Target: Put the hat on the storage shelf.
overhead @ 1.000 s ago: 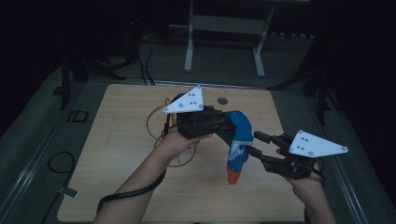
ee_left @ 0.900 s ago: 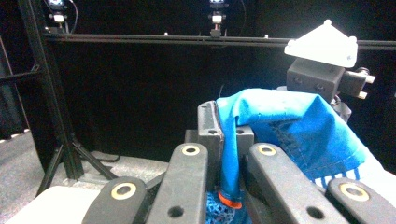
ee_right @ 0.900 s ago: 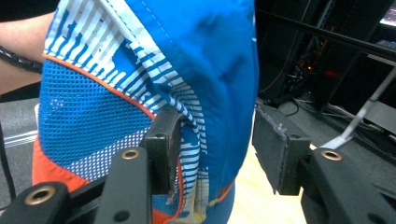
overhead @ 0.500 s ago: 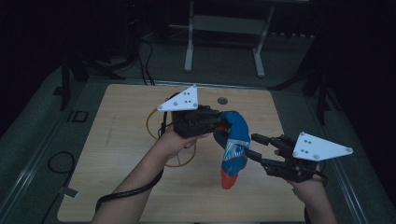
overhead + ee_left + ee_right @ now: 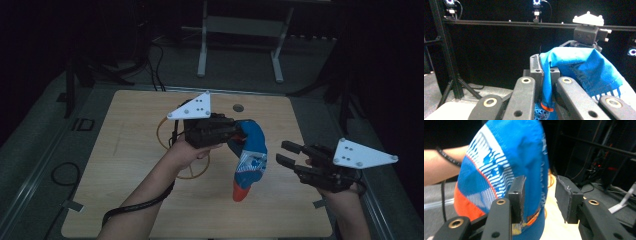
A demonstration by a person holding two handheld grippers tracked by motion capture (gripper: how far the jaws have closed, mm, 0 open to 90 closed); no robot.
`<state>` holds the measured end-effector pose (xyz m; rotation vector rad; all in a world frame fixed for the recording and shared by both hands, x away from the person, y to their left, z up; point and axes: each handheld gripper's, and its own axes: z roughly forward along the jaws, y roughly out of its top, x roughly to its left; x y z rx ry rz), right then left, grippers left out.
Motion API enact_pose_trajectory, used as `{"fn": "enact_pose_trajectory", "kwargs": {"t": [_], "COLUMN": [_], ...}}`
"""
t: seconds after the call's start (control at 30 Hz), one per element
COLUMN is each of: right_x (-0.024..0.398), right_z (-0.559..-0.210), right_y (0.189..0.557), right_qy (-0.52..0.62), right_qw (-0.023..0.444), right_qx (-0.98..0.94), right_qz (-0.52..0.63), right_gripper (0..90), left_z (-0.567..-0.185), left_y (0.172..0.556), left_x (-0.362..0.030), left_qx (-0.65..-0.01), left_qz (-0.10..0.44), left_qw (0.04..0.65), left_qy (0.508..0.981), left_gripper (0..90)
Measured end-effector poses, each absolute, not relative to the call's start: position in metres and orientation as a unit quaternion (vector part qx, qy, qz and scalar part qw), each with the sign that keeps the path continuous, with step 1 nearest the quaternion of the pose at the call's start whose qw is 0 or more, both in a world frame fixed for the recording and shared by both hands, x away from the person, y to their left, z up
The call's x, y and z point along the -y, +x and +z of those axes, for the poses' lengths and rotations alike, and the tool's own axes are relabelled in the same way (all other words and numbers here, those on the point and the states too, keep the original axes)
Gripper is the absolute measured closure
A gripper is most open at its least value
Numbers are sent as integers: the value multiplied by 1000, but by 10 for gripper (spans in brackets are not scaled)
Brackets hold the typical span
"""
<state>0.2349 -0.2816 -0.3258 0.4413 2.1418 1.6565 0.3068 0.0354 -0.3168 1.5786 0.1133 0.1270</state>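
Two grippers work above a light wooden table [image 5: 125, 165], and between them hangs a blue sock [image 5: 251, 155] with white stripes and an orange toe. The left gripper [image 5: 235, 131] is held level over the middle of the table, its jaws clamped tight on the sock's upper blue part; in the left gripper view the blue fabric [image 5: 584, 70] is pinched in the narrow slot between the two black jaws and drapes off to the right. From that grip the sock curves over and hangs down, its orange toe lowest and clear of the tabletop as far as the high view shows. The right gripper [image 5: 286, 154] is to the right of the sock, near the table's right edge, pointing at the sock's lower half with a clear gap between them. Its jaws have just been closing and stand partly apart, with nothing pressed between the pads; in the right gripper view [image 5: 540, 195] the striped sock [image 5: 506, 162] hangs beyond the jaws, seen partly through the gap. A loop of orange cord [image 5: 167, 137] lies on the table under the left hand [image 5: 187, 150]. A small round hole [image 5: 238, 107] sits near the table's far edge.
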Motion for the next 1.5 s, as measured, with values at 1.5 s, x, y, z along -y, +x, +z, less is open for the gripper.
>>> {"fn": "enact_pose_trajectory", "kwargs": {"t": [1.5], "right_x": [258], "right_z": [-299], "right_y": [238], "right_qy": [175], "right_qw": [248], "right_qx": [-761], "right_qz": [574], "right_gripper": [900], "left_z": [-309], "left_y": [294], "left_x": [-63], "left_qx": [-80], "left_qz": [96], "left_qw": [688], "left_qy": [715], "left_gripper": [539]}}
